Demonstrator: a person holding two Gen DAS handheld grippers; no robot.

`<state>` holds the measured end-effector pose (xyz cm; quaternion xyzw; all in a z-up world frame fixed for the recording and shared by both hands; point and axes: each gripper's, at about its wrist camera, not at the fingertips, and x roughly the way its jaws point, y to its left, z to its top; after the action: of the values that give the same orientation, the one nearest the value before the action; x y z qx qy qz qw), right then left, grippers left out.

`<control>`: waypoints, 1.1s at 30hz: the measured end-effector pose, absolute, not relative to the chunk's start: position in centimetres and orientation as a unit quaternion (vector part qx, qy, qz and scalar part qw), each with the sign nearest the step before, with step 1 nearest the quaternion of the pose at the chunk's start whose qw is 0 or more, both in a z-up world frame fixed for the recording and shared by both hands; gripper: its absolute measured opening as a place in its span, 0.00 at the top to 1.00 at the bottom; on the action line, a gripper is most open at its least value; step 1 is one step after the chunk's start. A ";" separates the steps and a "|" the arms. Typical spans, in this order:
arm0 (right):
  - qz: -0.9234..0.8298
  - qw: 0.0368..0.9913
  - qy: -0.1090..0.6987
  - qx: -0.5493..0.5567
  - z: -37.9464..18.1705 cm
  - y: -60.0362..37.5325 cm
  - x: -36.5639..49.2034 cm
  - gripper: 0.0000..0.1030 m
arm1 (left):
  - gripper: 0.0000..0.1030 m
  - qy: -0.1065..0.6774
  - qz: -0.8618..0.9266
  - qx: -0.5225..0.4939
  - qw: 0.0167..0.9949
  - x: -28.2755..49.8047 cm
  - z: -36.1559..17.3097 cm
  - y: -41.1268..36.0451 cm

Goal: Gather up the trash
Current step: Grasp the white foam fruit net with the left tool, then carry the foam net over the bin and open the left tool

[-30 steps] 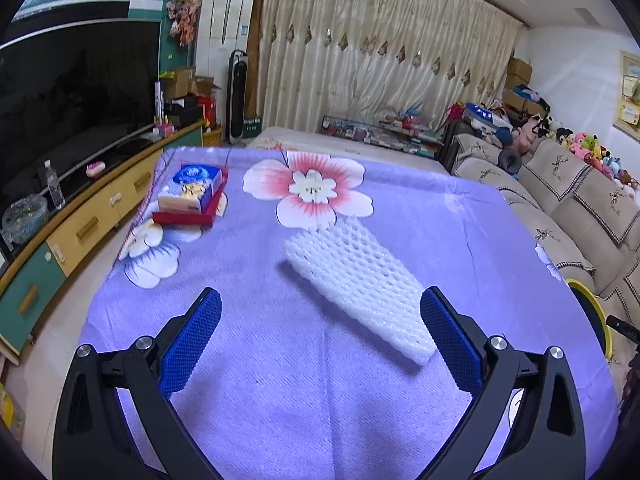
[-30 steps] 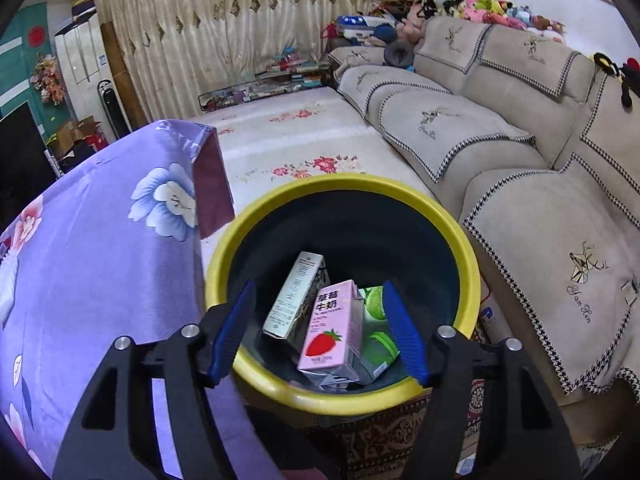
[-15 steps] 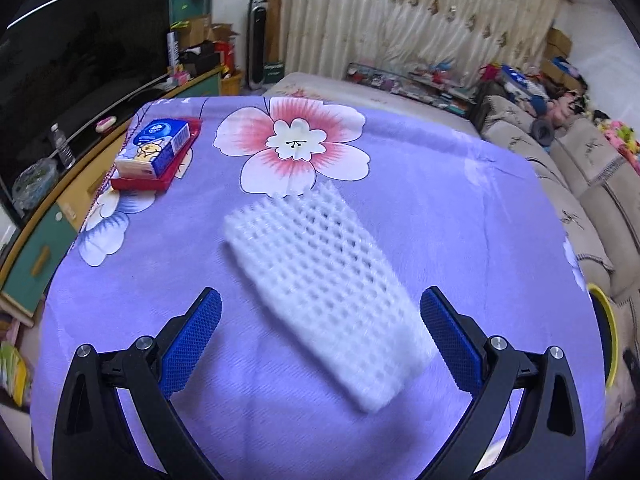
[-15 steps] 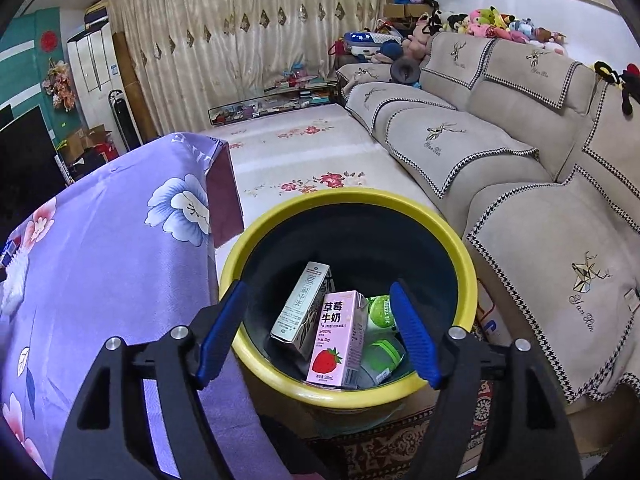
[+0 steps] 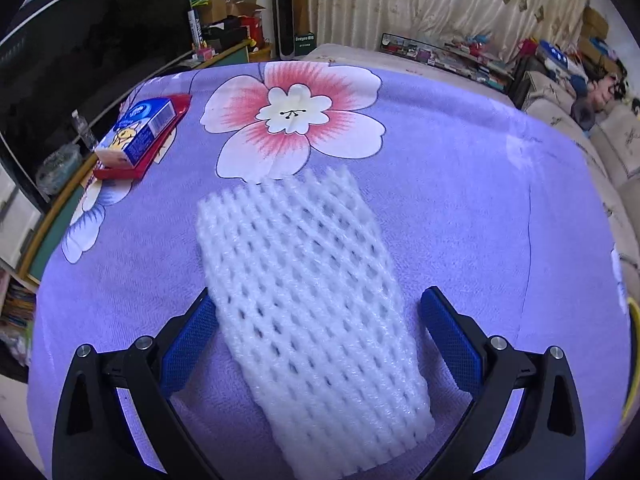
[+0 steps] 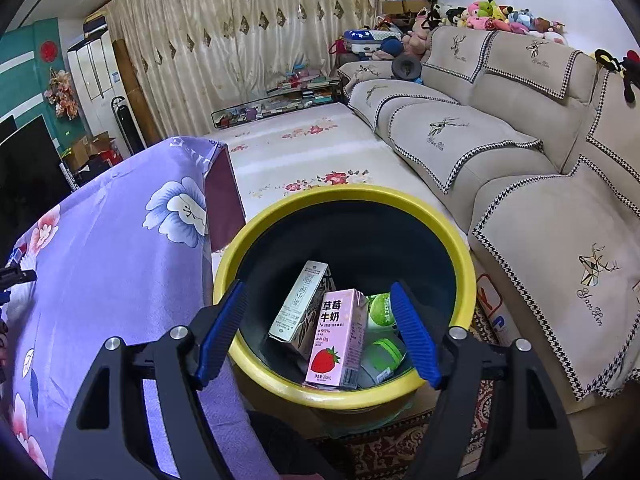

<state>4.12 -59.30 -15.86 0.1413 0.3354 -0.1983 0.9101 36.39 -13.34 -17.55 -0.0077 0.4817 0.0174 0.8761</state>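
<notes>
My left gripper (image 5: 316,328) is spread wide and low over the bench (image 5: 480,208), which is covered by a purple cloth with flower prints. A white foam net (image 5: 304,296) lies flat on the cloth, slanting from the big pink flower toward me. Its near half sits between my two blue pads (image 5: 448,340). The left pad looks to be right at the net's edge, and I cannot tell whether it touches; the right pad stands a little clear of it. Nothing is gripped. Far off at the bench's left edge a blue tissue box (image 5: 138,128) rests on a red tray (image 5: 160,148).

My right gripper (image 6: 320,336) is also open wide and holds nothing. It hangs above the bin (image 6: 256,232), a dark tub with a yellow rim that stands on the floor just beside the bench's corner, with the sofa (image 6: 500,148) on its other side. Inside the bin a pink strawberry milk carton (image 6: 338,340) stands upright. A grey-white carton (image 6: 300,304) leans against its left side. Green and clear bottles (image 6: 382,332) lie to its right.
</notes>
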 end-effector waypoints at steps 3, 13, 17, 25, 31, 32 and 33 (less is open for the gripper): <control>-0.199 0.911 0.333 0.143 -15.8 -59.4 3.9 0.32 | 0.15 0.471 0.007 0.006 0.882 35.8 -17.5 -13.8; -0.198 0.913 0.323 0.150 -15.1 -59.5 2.8 0.32 | 0.71 0.461 -0.056 0.030 0.885 34.0 -15.8 -16.4; -0.202 0.914 0.317 0.155 -14.7 -60.0 1.9 0.32 | 0.74 0.454 -0.085 0.033 0.886 32.5 -14.7 -17.8; -0.210 0.915 0.302 0.162 -13.9 -61.1 -0.4 0.32 | 0.74 0.424 -0.159 0.051 0.890 28.1 -11.2 -23.3; -0.226 0.918 0.284 0.161 -12.6 -62.1 -2.8 0.31 | 0.73 0.410 -0.240 0.073 0.877 24.6 -8.8 -30.3; -0.229 0.918 0.282 0.160 -12.5 -62.2 -3.2 0.31 | 0.73 0.410 -0.253 0.076 0.873 24.3 -8.6 -31.5; -0.233 0.918 0.279 0.159 -12.3 -62.3 -3.5 0.30 | 0.73 0.410 -0.268 0.080 0.868 23.9 -8.4 -32.9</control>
<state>-3.54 -62.34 -12.33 0.1590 0.2795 -0.2330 0.9178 23.88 -32.94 -8.37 0.0797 0.4105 -0.2681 0.8679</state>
